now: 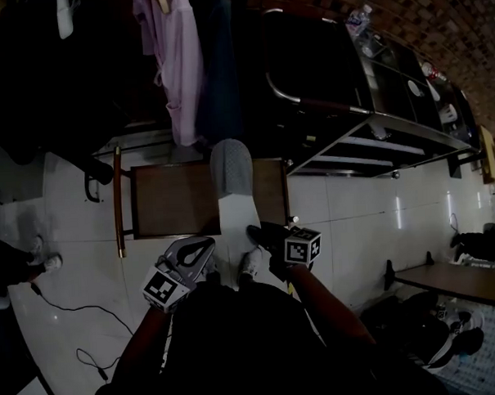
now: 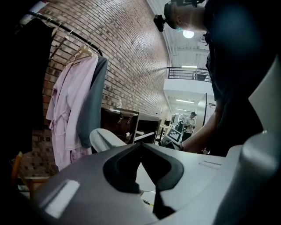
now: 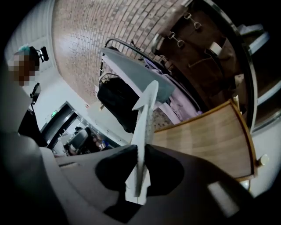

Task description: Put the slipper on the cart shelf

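1. As the head view looks steeply down, the slipper (image 1: 230, 173) sits mid-frame. Its grey toe is at the far end and its white sole runs back toward the near end, over the right part of the wooden cart shelf (image 1: 170, 200). Can't tell if it touches the wood. The R gripper (image 1: 256, 233) has the slipper's near end. The L gripper (image 1: 207, 247) is just beside it on the left, by the shelf's near edge. A pink robe (image 1: 174, 57) hangs at the far side. A steel counter (image 1: 391, 121) runs off to the far right w/ a bottle (image 1: 357, 20) on top. A black cable (image 1: 72, 311) trails over the white tiled floor (image 1: 347, 221), near left.
2. L gripper view: the jaw tips are together, w/ nothing pinched btwn them. The slipper's pale shape pokes up just left of the tips and shows again behind the gap lower down. The robe hangs at the left w/ a grey garment (image 2: 92, 110) beside it, both against a brick wall (image 2: 131, 57). The person's forearm reaches in from the right. Another person (image 2: 191, 123) stands far off in the bright background.
3. R gripper view: the jaws are clamped on the slipper. It shows edge-on, as a thin white sole rising from btwn the dark pads. The shelf's wood lies beyond the jaws to the right, w/ a raised rim along its right edge. The robe and a black garment (image 3: 116, 103) hang farther off, w/ the brick wall behind.
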A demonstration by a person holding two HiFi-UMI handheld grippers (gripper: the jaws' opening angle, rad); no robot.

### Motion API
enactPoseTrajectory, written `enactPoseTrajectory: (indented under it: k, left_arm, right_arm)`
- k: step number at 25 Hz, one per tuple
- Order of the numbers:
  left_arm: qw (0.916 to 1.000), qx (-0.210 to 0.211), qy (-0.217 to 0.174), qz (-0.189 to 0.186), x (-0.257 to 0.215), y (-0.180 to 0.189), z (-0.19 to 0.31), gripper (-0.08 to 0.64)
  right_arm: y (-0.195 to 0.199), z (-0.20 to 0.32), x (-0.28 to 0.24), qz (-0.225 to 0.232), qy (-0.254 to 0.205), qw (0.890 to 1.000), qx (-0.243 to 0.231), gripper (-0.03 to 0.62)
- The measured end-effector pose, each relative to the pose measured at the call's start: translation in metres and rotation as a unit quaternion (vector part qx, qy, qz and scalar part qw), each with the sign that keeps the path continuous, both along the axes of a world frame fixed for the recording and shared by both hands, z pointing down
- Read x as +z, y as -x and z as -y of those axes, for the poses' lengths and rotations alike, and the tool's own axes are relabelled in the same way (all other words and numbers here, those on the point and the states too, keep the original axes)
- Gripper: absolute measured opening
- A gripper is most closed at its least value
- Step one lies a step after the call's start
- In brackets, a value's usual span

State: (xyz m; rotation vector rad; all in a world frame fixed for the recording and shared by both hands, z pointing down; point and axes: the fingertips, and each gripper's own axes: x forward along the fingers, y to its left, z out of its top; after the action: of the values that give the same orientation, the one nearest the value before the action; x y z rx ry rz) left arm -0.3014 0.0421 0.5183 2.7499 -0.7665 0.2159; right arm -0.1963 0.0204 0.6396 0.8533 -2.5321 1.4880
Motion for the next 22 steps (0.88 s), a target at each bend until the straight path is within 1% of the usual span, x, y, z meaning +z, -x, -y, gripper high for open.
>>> enactPoseTrajectory:
  k: [4, 7, 9, 11, 15, 17, 19, 20, 22]
  left_arm:
    - [0.9998, -0.005, -0.017, -0.008, -0.03, -0.005, 0.001, 0.003]
    - [0.999, -0.004, -0.04, -0.018, -0.051, -0.009, 0.003, 0.003]
    - [0.9981, -0.005, -0.057, -0.023, -0.064, -0.011, 0.005, 0.002]
    - [0.9973, -0.006, -0.066, -0.029, -0.082, -0.013, 0.008, 0.003]
    - [0.9944, -0.013, -0.094, -0.045, -0.117, -0.018, 0.018, 0.003]
    - [0.9939, -0.016, -0.097, -0.048, -0.127, -0.019, 0.021, 0.003]
    - [0.9942, -0.018, -0.093, -0.052, -0.133, -0.019, 0.023, 0.002]
    - [0.9939, -0.02, -0.093, -0.056, -0.135, -0.019, 0.024, 0.002]
    - [0.9932, -0.023, -0.096, -0.061, -0.14, -0.018, 0.027, 0.002]
  right_arm:
    - [0.0, 0.008, -0.069, 0.012, -0.078, 0.997, 0.008, 0.06]
    - [-0.002, 0.014, -0.116, 0.005, -0.154, 0.988, 0.011, 0.06]
    - [-0.002, 0.019, -0.148, -0.015, -0.216, 0.976, 0.009, 0.06]
    - [-0.002, 0.023, -0.179, -0.033, -0.274, 0.961, 0.009, 0.06]
    - [-0.001, 0.029, -0.24, -0.049, -0.358, 0.932, 0.016, 0.06]
    - [0.001, 0.029, -0.265, -0.051, -0.392, 0.918, 0.021, 0.06]
    - [0.001, 0.028, -0.28, -0.053, -0.414, 0.908, 0.029, 0.06]
    - [0.0, 0.028, -0.284, -0.053, -0.42, 0.905, 0.031, 0.06]
    - [0.002, 0.029, -0.288, -0.052, -0.424, 0.904, 0.029, 0.06]
